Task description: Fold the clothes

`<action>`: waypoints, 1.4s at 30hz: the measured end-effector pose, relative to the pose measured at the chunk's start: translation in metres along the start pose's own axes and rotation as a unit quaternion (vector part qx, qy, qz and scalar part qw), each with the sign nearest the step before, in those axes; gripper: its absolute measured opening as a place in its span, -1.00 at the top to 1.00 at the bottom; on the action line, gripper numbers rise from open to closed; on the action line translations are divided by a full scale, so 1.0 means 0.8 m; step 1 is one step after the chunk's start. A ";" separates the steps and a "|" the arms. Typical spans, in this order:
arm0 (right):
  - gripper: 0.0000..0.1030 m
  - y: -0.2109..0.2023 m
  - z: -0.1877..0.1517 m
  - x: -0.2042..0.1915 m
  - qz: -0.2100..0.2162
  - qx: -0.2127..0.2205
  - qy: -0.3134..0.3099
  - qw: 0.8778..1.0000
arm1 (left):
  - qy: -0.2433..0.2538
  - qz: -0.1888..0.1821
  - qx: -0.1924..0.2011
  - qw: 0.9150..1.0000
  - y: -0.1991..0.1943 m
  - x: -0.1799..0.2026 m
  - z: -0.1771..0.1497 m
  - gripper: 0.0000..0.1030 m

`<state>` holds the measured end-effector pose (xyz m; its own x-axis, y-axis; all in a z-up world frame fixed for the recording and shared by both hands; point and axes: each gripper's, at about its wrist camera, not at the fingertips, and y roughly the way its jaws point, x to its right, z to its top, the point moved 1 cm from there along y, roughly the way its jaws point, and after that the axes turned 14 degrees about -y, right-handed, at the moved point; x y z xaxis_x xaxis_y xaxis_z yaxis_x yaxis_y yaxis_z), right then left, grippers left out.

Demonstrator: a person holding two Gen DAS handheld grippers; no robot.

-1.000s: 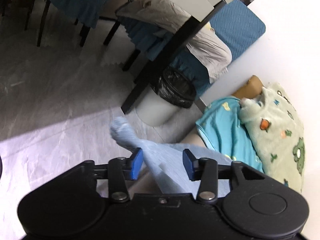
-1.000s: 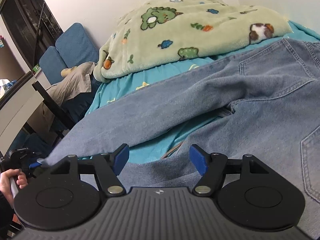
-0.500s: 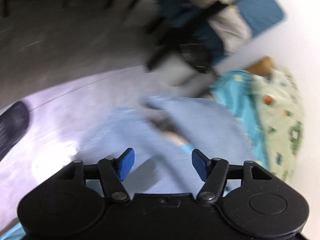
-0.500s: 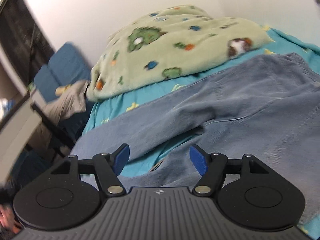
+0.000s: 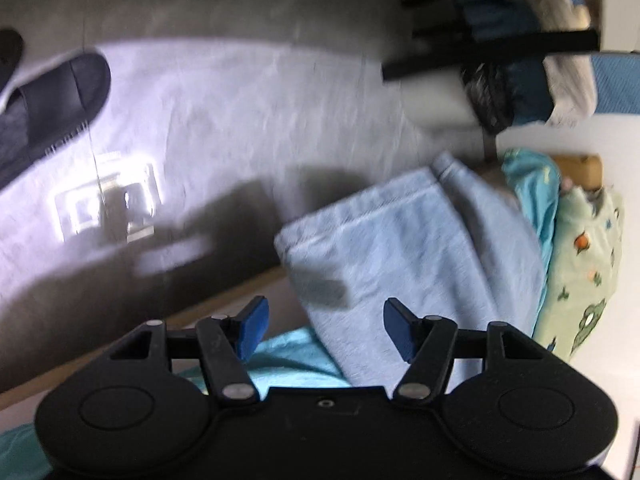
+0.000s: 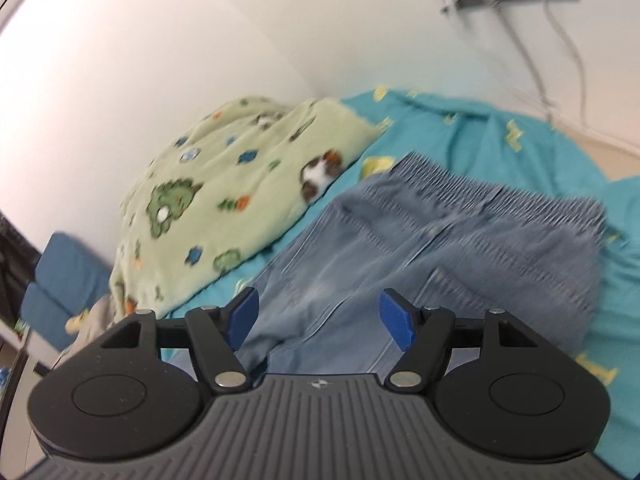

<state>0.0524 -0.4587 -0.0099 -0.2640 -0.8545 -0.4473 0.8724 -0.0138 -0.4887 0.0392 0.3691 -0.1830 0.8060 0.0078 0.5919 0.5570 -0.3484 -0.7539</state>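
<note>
A pair of light blue jeans lies on the bed. In the left wrist view the leg ends (image 5: 404,240) hang over the bed's edge toward the floor. My left gripper (image 5: 324,326) is open just above them, holding nothing. The right wrist view shows the jeans' waist and seat (image 6: 440,248) spread on the teal sheet (image 6: 500,136). Over that denim my right gripper (image 6: 318,316) stands open and empty. Both views are motion-blurred.
A green cartoon-print blanket (image 6: 224,208) is bunched beside the jeans against the white wall. Past the bed edge are grey floor (image 5: 224,128), a black slipper (image 5: 52,100), a bin and chair legs (image 5: 492,92). Cables (image 6: 552,60) hang from a wall socket.
My left gripper let go of the jeans leg and opened, and its view swung toward the floor. The right gripper stayed open and swung up toward the waist end.
</note>
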 end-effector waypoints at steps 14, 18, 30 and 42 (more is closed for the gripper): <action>-0.38 -0.048 0.001 0.130 -0.240 0.073 0.156 0.955 | -0.010 -0.067 -0.044 0.997 0.062 0.002 0.016 0.13; -0.38 -0.020 -0.016 0.156 -0.233 0.020 0.208 0.950 | 0.002 -0.080 -0.025 0.996 0.054 0.009 0.012 0.32; 0.07 0.040 -0.039 0.161 -0.188 -0.054 0.227 0.954 | 0.068 -0.142 0.030 0.987 0.001 0.046 -0.009 0.87; 0.83 0.003 0.037 0.088 -0.147 0.057 0.201 0.967 | 0.085 -0.217 0.057 0.971 -0.055 0.153 -0.029 0.90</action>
<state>0.0477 -0.5341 -0.0205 -0.6262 -0.5346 -0.5675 0.7689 -0.3030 -0.5630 0.1091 0.3639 -0.0706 0.4506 -0.0275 0.8923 0.8635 -0.2403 -0.4435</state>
